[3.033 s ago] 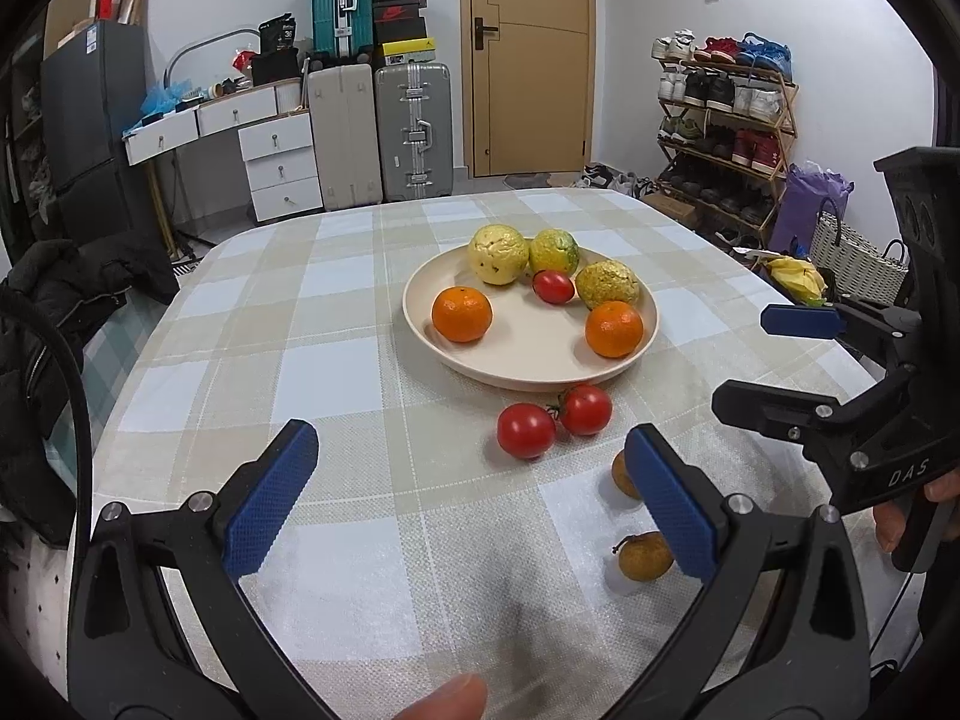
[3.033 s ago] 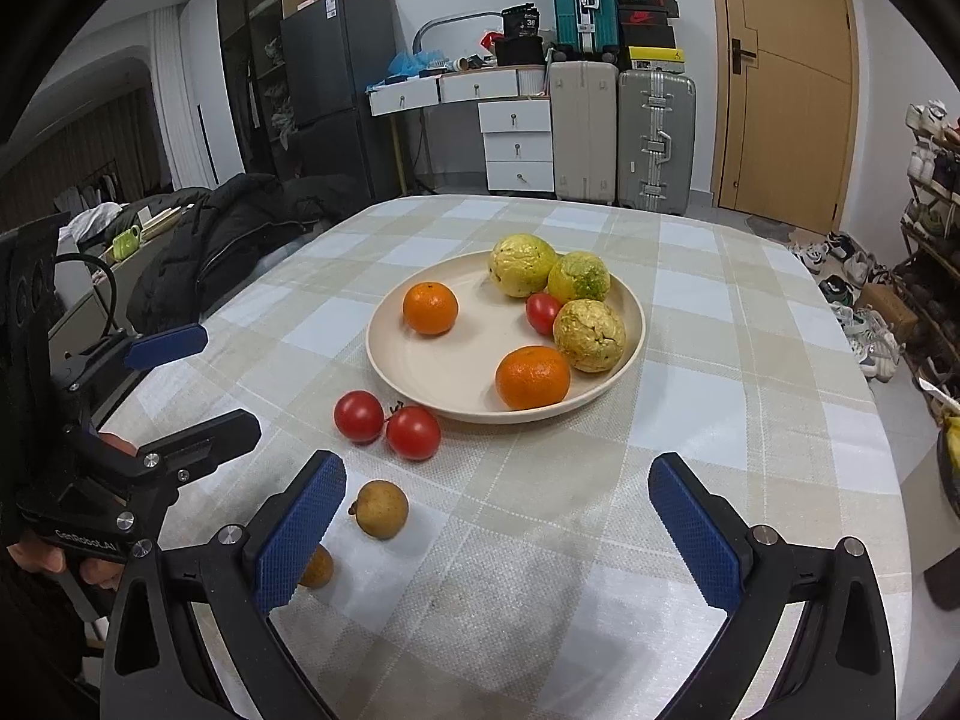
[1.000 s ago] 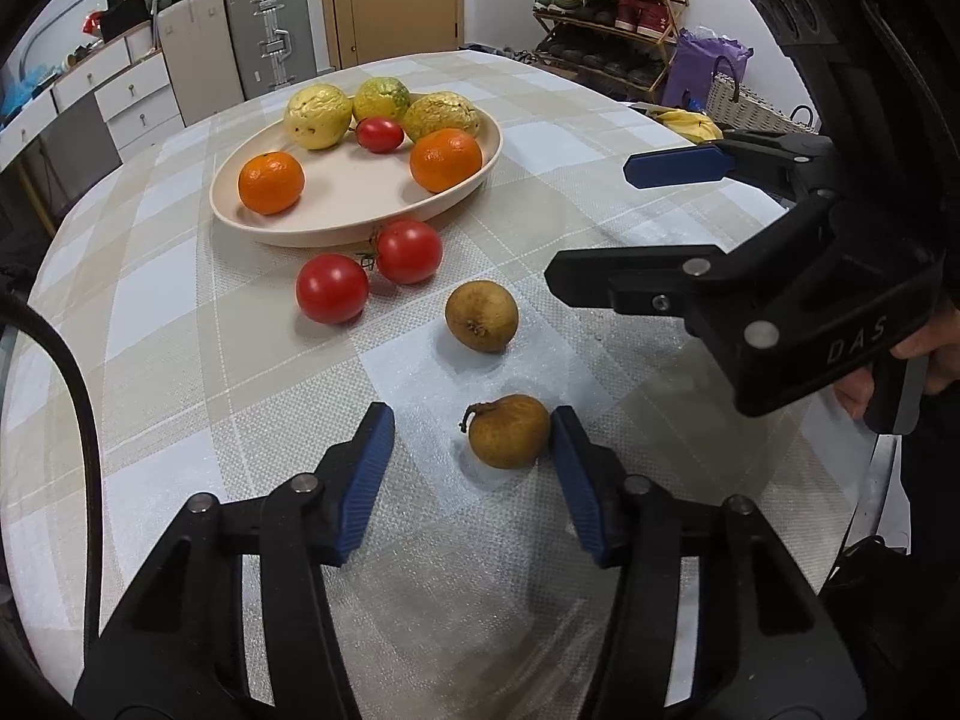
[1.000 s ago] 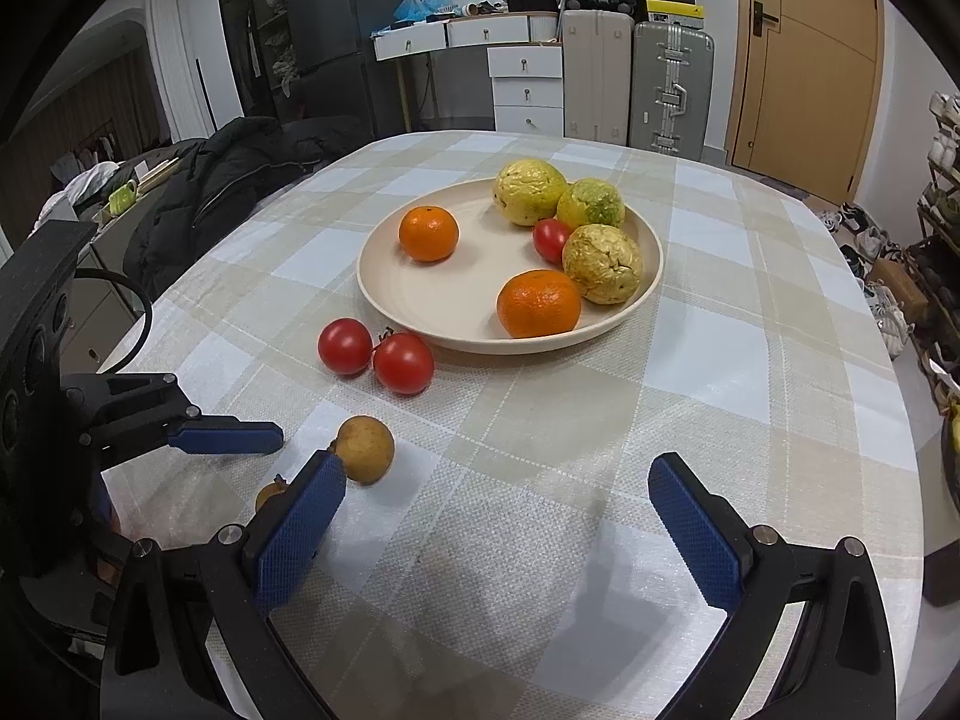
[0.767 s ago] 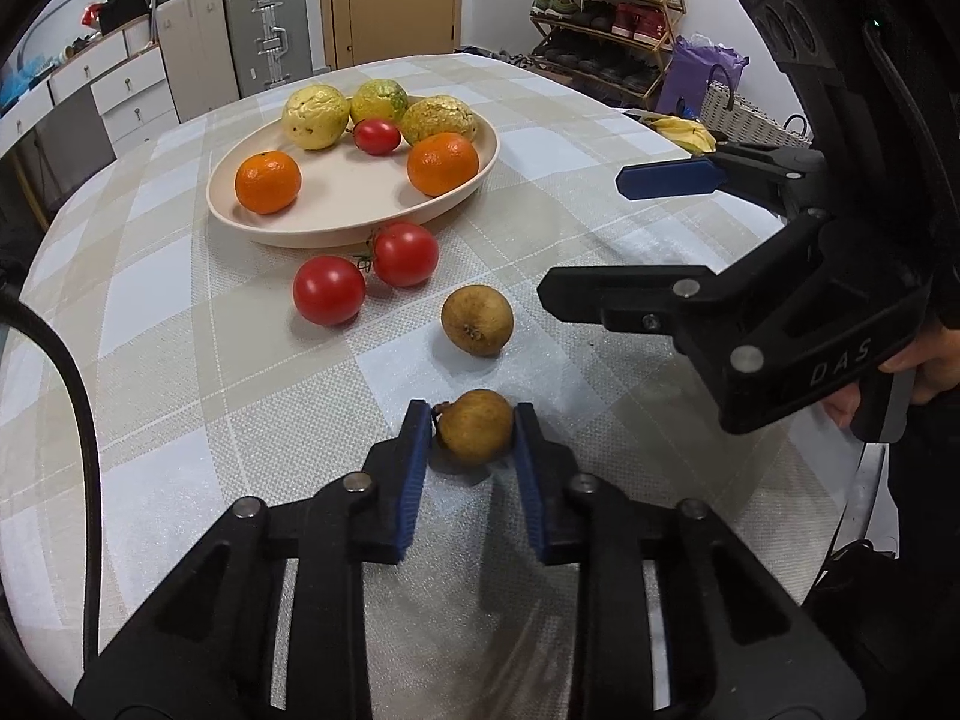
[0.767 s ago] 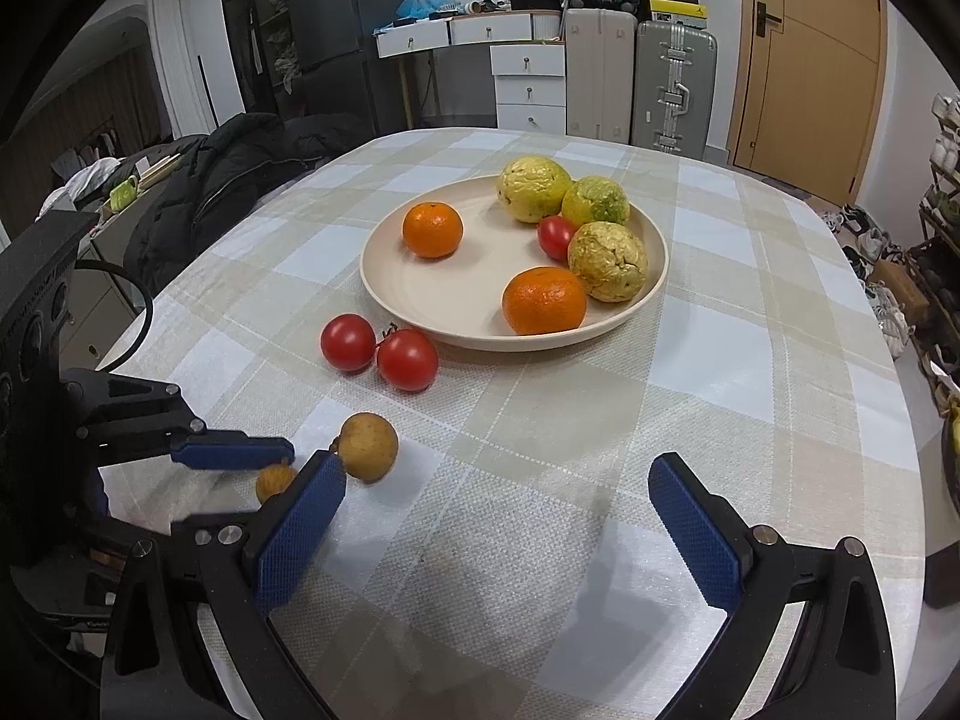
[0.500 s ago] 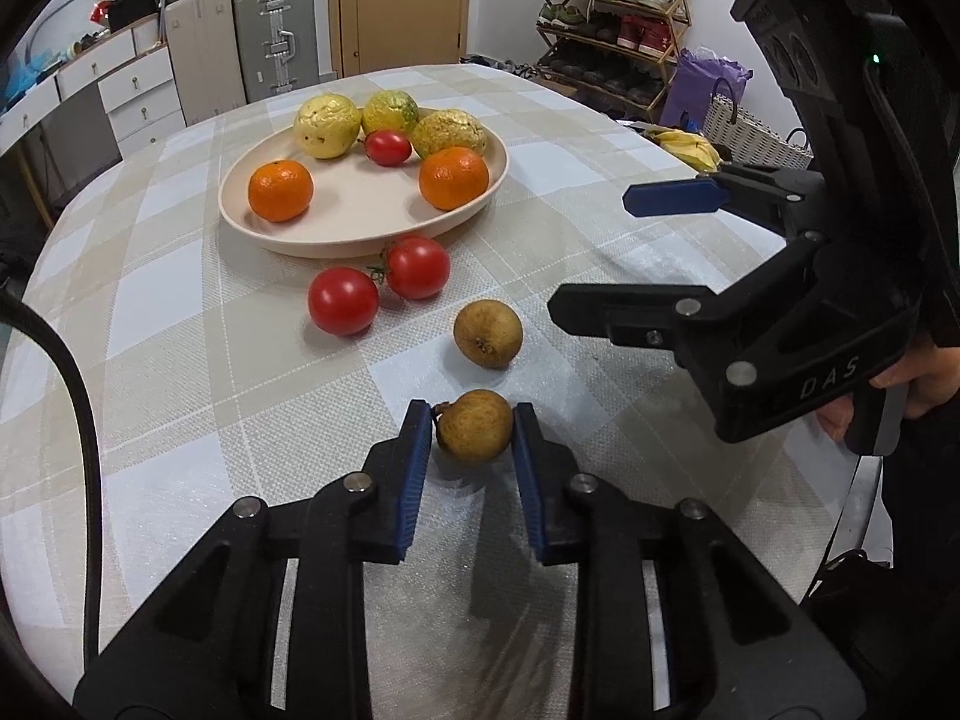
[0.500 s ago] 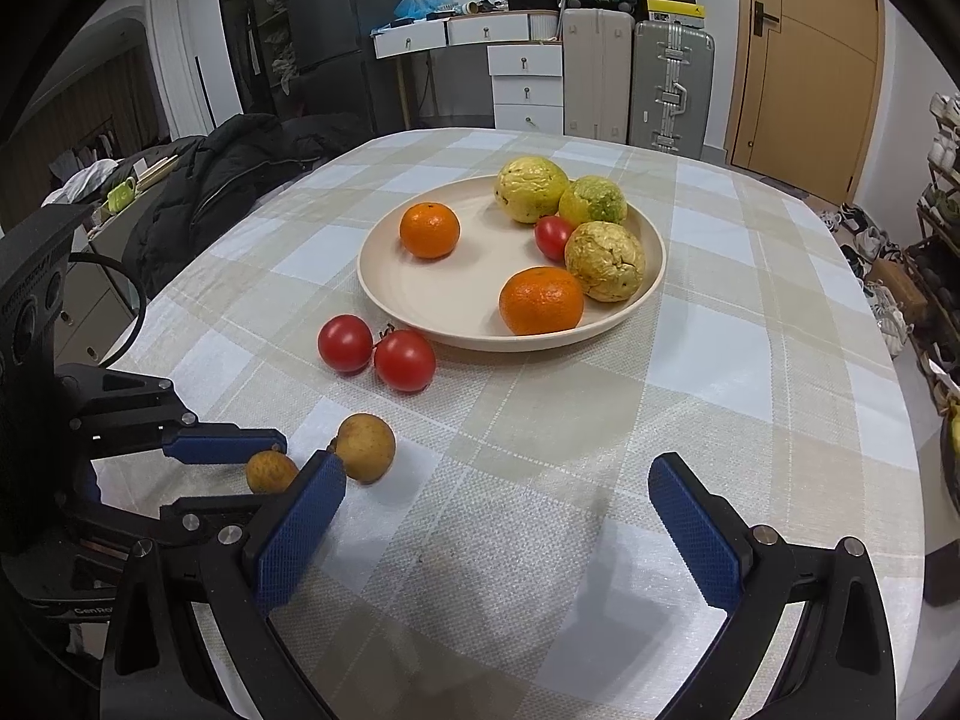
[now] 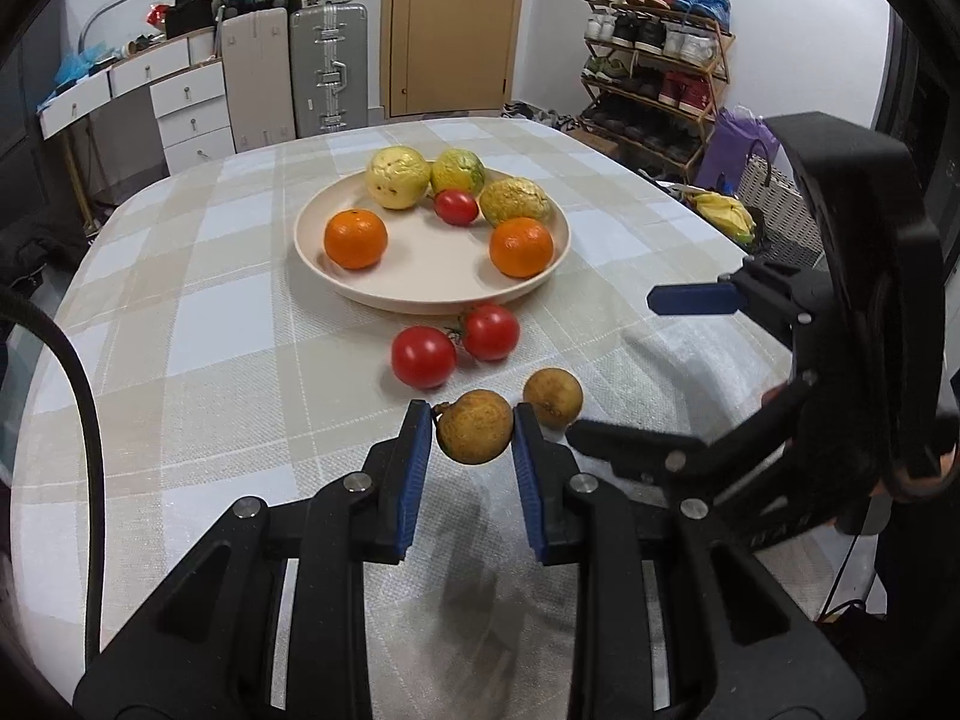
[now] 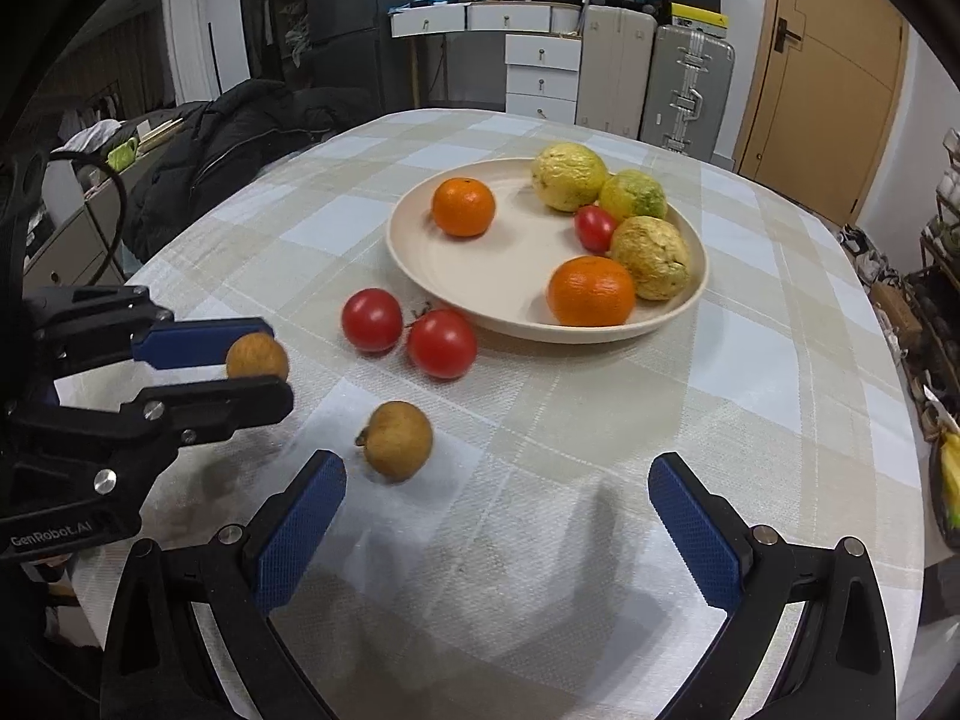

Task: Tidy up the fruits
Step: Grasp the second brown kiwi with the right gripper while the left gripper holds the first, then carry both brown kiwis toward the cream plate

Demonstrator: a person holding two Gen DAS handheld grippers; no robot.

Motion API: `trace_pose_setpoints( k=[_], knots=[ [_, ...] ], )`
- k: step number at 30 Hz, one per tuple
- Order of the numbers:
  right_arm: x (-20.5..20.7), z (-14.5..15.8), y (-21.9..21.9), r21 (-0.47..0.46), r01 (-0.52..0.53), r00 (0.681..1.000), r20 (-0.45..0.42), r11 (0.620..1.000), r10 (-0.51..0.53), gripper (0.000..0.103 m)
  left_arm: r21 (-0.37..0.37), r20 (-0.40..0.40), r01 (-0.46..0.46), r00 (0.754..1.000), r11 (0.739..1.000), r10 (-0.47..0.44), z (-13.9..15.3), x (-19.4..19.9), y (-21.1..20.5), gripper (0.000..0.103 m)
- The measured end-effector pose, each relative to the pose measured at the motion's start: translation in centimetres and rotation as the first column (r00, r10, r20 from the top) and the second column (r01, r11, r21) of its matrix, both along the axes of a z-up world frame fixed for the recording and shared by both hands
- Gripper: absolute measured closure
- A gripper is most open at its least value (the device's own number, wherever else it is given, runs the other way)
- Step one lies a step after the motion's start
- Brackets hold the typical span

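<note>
the left gripper is clamped on a small brown fruit, blue pads pressed to both its sides, and the fruit hangs clear of the tablecloth with its shadow on the cloth below. from the right wrist view that same fruit sits between the left gripper's fingers off at the left edge of the table.

the right gripper is spread wide with nothing between its pads, low over the cloth. just ahead of its left pad lies a second brown fruit, resting on the cloth. beyond it, two red tomatoes sit side by side, touching or nearly so, just short of the plate.

the plate is cream, round and shallow, out in the middle of the table. it carries two oranges, a small tomato and three knobbly yellow-green fruits along its far rim.

the cloth is a beige and pale blue check covering a rounded table. around the room: a wooden door, hard suitcases stood against the wall, white drawers under a cluttered desk, a shoe rack loaded with shoes, a purple bag and a wicker basket beside it, and a dark jacket heaped by the table's left side.
</note>
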State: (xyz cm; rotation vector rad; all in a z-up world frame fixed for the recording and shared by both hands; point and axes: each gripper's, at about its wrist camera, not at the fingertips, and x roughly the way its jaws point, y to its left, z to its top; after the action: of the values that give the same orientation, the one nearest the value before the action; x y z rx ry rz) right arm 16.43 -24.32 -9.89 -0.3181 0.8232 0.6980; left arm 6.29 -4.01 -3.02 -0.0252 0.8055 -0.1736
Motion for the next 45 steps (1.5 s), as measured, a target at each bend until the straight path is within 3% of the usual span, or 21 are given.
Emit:
trace_pose_setpoints(
  k=[5, 10, 13, 34, 45],
  knots=[
    [-0.7, -0.5, 1.2, -0.045, -0.003, 1.000, 0.028, 0.999, 0.005, 0.000, -0.010, 0.001, -0.034, 0.999, 0.999, 0.034, 0.0, 0.1, 0.8, 0.078],
    [-1.1, -0.3, 1.5, -0.019, -0.031, 0.999, 0.013, 0.999, 0.031, 0.006, -0.012, 0.000, -0.050, 0.999, 0.999, 0.050, -0.2, 0.3, 1.1, 0.078],
    [-0.9, -0.3, 1.5, 0.002, -0.037, 0.999, -0.010, 0.999, 0.037, 0.027, -0.012, 0.001, -0.054, 0.999, 0.998, 0.054, -0.2, 0.3, 1.2, 0.078],
    [-1.4, -0.4, 1.9, 0.053, -0.093, 0.995, -0.036, 0.994, 0.095, 0.074, -0.015, 0.006, -0.063, 0.998, 0.998, 0.063, -0.2, 0.4, 1.3, 0.078],
    [-1.3, 0.0, 1.5, 0.073, -0.097, 0.995, -0.026, 0.993, 0.099, 0.075, -0.007, 0.020, -0.072, 0.997, 0.997, 0.072, -0.2, 0.5, 1.6, 0.078]
  ],
)
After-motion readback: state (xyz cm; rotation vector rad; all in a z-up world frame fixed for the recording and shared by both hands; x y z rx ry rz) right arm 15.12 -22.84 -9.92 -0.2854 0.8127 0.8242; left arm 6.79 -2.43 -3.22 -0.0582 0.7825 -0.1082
